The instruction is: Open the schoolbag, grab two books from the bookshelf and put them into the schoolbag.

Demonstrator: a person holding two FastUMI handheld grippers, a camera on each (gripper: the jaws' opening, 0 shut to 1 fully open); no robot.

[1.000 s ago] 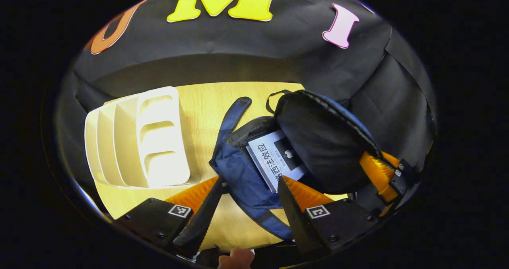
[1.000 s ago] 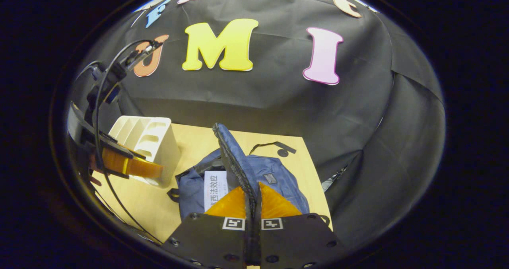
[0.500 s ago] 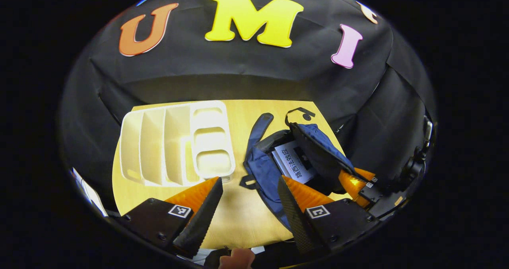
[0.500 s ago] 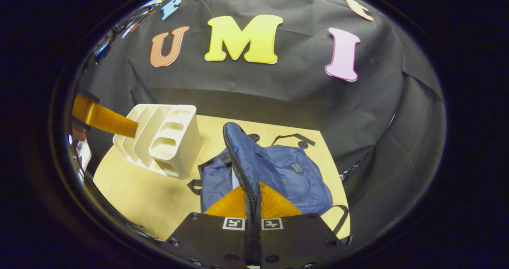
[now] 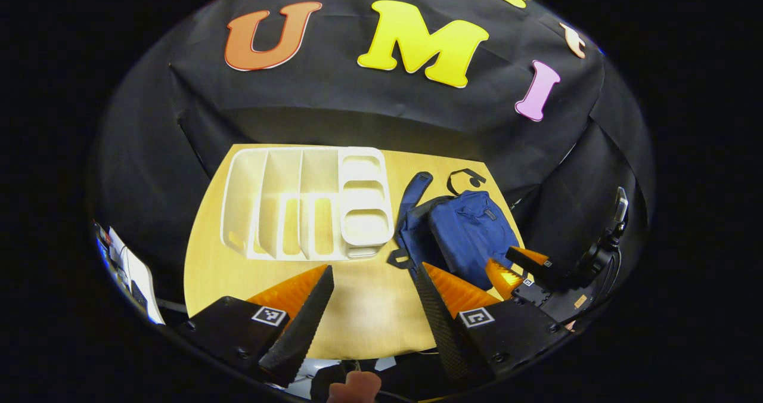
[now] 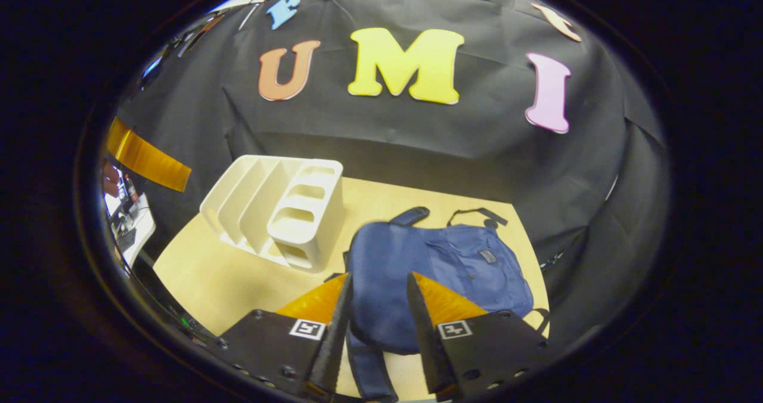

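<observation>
The blue schoolbag point(image 6: 441, 272) lies flat on the light wooden surface point(image 5: 357, 307), toward its right side, with its flap down so nothing inside shows. Its top loop reaches almost to the far edge of the surface, and in the right gripper view its right side runs close to the right edge, leaving only a thin strip of wood there. One strap point(image 5: 414, 191) stretches away toward the back wall, another trails toward the near edge between the right gripper's fingers.

The white bookshelf point(image 5: 307, 203) stands just left of the bag, a narrow gap of wood between them; its slots hold no books. Its left side sits near the surface's left edge.

The left gripper point(image 5: 372, 298) hangs above the near part of the surface with its fingers spread wide and nothing between them; a broad bare stretch of wood lies under it, in front of the bookshelf. The right gripper point(image 6: 378, 307) hovers over the bag's near end, fingers apart and gripping nothing, not touching the cloth as far as can be told.
</observation>
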